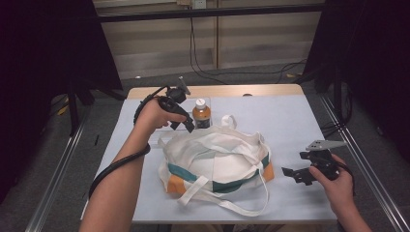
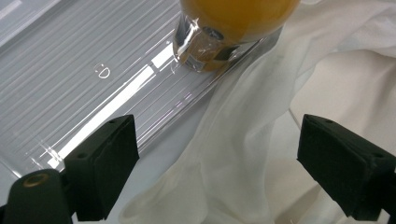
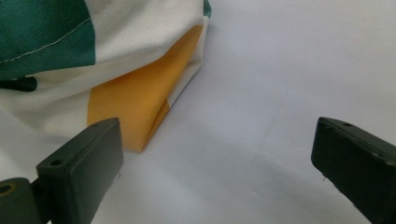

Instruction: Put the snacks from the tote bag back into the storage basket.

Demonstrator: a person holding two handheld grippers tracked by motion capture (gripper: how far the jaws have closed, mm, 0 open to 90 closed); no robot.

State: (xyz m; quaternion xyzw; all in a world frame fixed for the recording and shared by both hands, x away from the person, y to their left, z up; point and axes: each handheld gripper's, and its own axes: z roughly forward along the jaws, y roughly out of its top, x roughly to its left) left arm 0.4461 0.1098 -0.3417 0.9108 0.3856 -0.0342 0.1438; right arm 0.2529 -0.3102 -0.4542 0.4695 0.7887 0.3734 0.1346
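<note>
A white cloth bag (image 1: 217,162) with green and orange patches lies crumpled in the middle of the table, its straps spread out. Behind it a bottle of amber liquid (image 1: 201,115) with a white cap stands on a clear plastic tray (image 2: 93,84). My left gripper (image 1: 189,127) hovers at the bag's far left edge, just left of the bottle (image 2: 233,28); its jaws stand apart over the white cloth (image 2: 243,154) with nothing between them. My right gripper (image 1: 289,173) rests low at the bag's right, open, facing the orange corner (image 3: 140,102).
A light mat (image 1: 290,121) covers the table, whose wooden edge (image 1: 217,91) shows at the back. Cables hang down the wall behind. Dark curtains and metal floor rails flank the table on both sides.
</note>
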